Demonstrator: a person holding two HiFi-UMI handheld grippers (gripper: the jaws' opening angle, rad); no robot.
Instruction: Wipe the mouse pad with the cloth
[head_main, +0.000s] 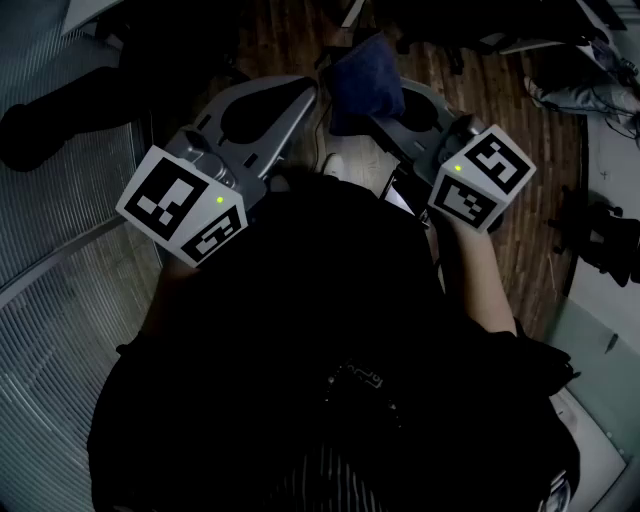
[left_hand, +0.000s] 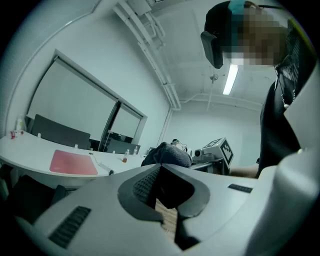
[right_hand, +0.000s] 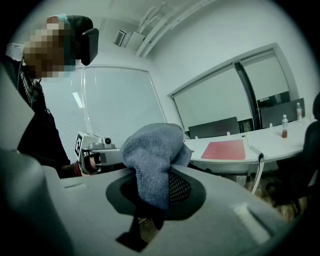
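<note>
My right gripper (right_hand: 150, 197) is clamped on the blue-grey cloth (right_hand: 150, 155), which bunches above the jaws. My left gripper (left_hand: 162, 199) is closed on nothing. I judge this the carry. Next I must reach the white table (right_hand: 272, 145), well away, where the pink mouse pad (right_hand: 224, 149) lies flat, its long axis along the table's edge.

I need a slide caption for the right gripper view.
Right gripper grips the cloth; pink mouse pad lies on table beyond.
</note>
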